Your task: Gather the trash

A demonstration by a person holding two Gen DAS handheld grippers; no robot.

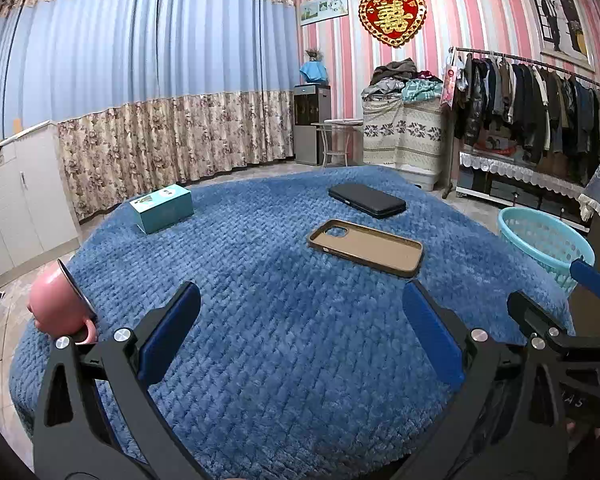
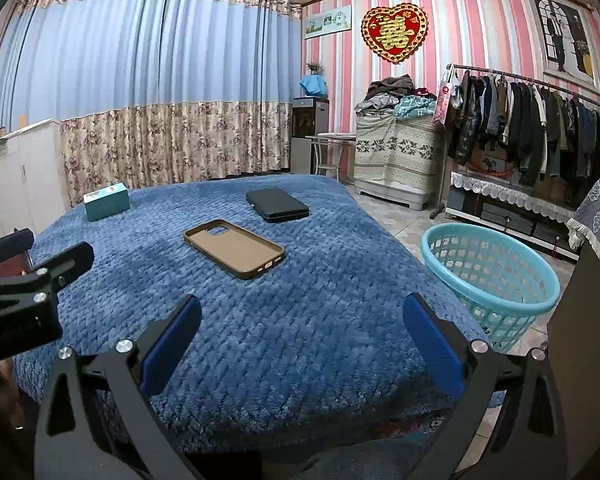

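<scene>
At two o'clock from the right hand-held gripper (image 2: 303, 304): teal lattice basket (image 2: 500, 280), upright on the tiled floor, just beside the right edge of the blue plush blanket (image 2: 300, 340). Looks hollow as far as visible through the lattice; bottom hard to make out. Shows again at three o'clock in the left wrist view, half cut off by the other tool.

On the blanket, at eleven o'clock from the same gripper: brown phone case (image 2: 234, 248), lying flat, open side up, camera cut-out at its far end. Just beyond, near but apart: black folded case (image 2: 277, 205), flat as well. Well off at ten o'clock, near the far left corner: teal box (image 2: 106, 201), resting on its broad face.

Right hand-held gripper: blue pads spread wide, nothing between them, hovering above the near part of the blanket. Left hand-held gripper (image 1: 300, 292): likewise spread wide and gripping nothing, phone case at one o'clock ahead of it. At nine o'clock of the left one, at the blanket's left edge: pink cup (image 1: 58, 306), tipped on its side, handle down.

Farther out: blue and floral curtain (image 1: 160, 80) at twelve, white cabinet (image 1: 20, 200) at nine, loaded clothes rack (image 1: 540, 92) at two, red heart ornament (image 1: 392, 14) on the striped wall.
</scene>
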